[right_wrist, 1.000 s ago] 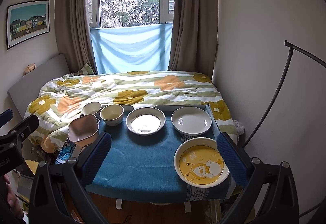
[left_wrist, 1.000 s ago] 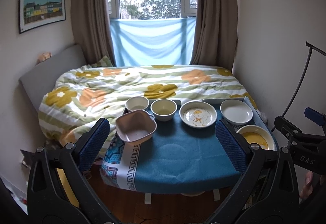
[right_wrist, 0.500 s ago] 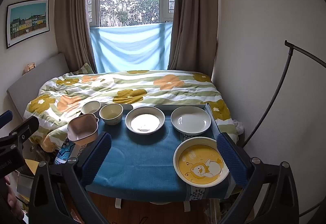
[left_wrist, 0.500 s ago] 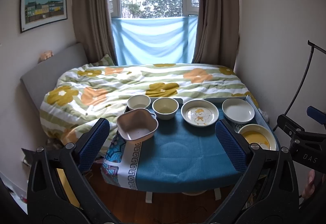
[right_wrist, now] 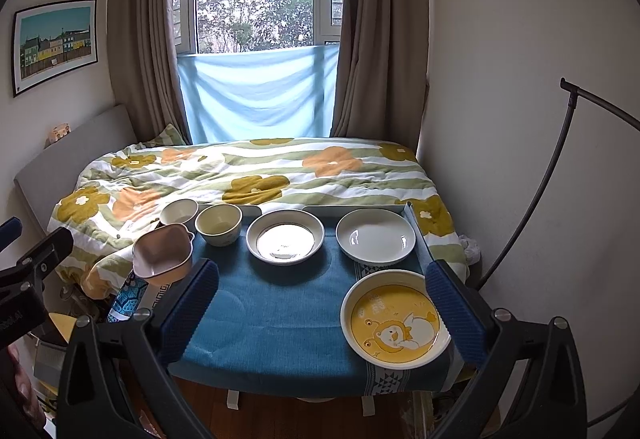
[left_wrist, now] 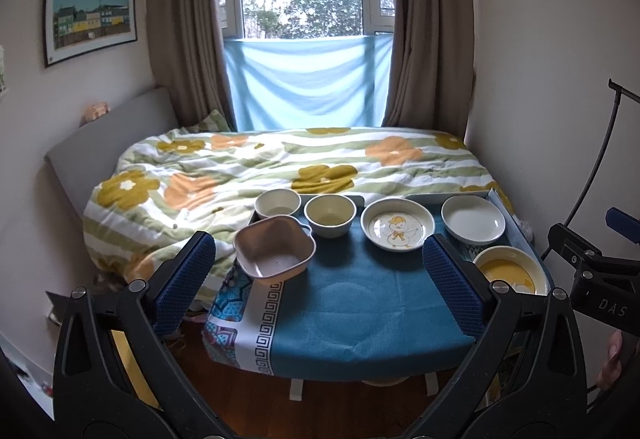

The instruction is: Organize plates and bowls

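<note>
On a small table with a blue cloth (left_wrist: 360, 303) (right_wrist: 276, 323) stand a pink square bowl (left_wrist: 274, 252) (right_wrist: 163, 253) at the left edge, a white bowl (left_wrist: 277, 202) (right_wrist: 179, 211), a cream bowl (left_wrist: 330, 214) (right_wrist: 219, 224), a duck-print plate (left_wrist: 397, 224) (right_wrist: 285, 236), a plain white plate (left_wrist: 473, 219) (right_wrist: 376, 236) and a yellow plate (left_wrist: 509, 271) (right_wrist: 395, 319) at the front right. My left gripper (left_wrist: 320, 279) and right gripper (right_wrist: 324, 311) both hover open in front of the table, holding nothing.
A bed with a flowered quilt (left_wrist: 288, 167) lies right behind the table, under a curtained window. A black curved stand (right_wrist: 560, 167) rises by the right wall. Wooden floor (left_wrist: 352, 407) shows below the table's front edge.
Both grippers have drifted slightly; the left wrist view has pulled back and shifted a little. Nothing on the table has moved and both grippers stay open.
</note>
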A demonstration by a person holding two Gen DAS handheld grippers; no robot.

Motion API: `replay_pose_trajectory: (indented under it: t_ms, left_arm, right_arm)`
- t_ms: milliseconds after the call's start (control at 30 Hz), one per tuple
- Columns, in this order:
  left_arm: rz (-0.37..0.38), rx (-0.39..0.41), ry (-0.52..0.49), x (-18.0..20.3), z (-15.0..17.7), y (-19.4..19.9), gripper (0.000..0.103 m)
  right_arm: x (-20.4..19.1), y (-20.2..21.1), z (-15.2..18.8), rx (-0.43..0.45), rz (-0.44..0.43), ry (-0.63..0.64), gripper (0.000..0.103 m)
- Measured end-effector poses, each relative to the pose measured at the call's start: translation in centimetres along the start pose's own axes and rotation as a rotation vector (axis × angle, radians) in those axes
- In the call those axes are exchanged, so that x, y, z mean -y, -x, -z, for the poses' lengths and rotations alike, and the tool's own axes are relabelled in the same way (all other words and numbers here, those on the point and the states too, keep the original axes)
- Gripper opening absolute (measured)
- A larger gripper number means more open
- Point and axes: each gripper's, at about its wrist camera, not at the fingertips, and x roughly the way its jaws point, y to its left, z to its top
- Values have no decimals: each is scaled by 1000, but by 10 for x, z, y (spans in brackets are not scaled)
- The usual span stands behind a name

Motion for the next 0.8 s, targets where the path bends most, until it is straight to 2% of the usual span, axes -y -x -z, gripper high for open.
replay_pose_trajectory:
  t_ms: [800]
  left_arm:
    - [24, -21, -8, -2, -3, -2, 103]
  right_arm:
    - [-2, -4, 3, 2, -11, 1, 103]
